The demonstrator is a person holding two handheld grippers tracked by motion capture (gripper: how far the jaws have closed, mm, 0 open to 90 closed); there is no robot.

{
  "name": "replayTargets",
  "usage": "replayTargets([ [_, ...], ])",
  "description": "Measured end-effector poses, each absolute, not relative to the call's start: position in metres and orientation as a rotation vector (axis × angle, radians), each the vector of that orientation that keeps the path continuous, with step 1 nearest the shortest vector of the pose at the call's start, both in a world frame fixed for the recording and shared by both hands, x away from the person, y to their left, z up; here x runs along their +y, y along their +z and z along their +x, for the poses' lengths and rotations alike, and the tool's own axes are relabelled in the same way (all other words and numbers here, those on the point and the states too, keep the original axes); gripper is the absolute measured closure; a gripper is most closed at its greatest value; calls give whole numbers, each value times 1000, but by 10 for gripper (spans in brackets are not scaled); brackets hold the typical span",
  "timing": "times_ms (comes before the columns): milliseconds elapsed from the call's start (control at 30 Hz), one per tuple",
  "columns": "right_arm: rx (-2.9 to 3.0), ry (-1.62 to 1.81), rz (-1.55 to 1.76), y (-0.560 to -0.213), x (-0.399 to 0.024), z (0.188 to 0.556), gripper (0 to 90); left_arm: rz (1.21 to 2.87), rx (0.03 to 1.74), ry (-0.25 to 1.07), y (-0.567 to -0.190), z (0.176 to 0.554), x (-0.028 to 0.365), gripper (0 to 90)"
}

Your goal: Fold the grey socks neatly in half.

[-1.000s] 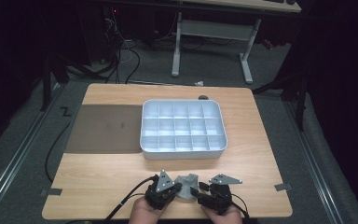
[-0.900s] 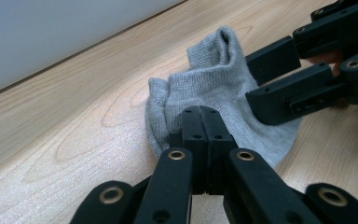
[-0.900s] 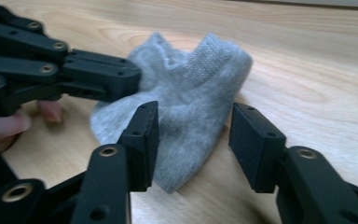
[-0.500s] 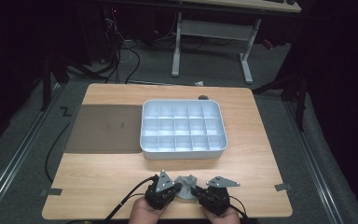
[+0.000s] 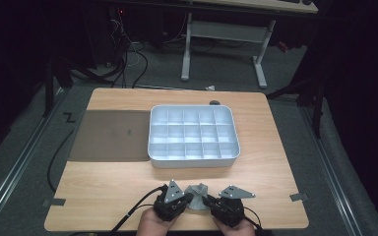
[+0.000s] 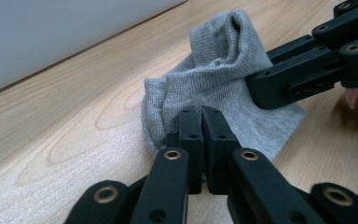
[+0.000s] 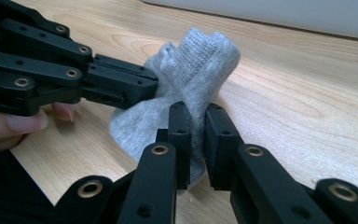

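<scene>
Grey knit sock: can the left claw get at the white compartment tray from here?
Probably not yet. The left claw is shut on the grey knit sock, and the right claw pinches it too. Bare wooden table lies before the white compartment tray.

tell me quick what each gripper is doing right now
left gripper: shut on the grey sock.
right gripper: jaws have just been closing, now shut on the same sock.

Grey knit sock (image 6: 223, 88), bunched up, on table's near edge, w/ folds raised.
</scene>
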State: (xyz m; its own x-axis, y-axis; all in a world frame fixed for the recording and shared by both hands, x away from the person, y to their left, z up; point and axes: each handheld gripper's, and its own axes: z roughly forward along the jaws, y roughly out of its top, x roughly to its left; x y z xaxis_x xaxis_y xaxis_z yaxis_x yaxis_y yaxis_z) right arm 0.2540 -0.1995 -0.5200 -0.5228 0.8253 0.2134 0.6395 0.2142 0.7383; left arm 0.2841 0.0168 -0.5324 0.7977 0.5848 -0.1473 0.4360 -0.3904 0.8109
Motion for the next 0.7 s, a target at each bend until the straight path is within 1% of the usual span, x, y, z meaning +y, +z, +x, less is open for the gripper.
replayTargets([
  [100,2260,1196,1407,-521,-201,255,830,2023,757,202,-530,283,18,831],
  [267,2266,1206,1425,-523,-202,256,829,1977,731,205,-522,278,17,812],
  [333,2268,1212,1439,-525,-203,256,829,1978,715,204,-521,276,13,818],
  [533,2274,1217,1441,-525,-203,257,827,2055,708,223,-532,277,-1,864],
  [700,2271,1261,1453,-522,-206,256,824,2084,722,225,-532,280,-4,893],
])
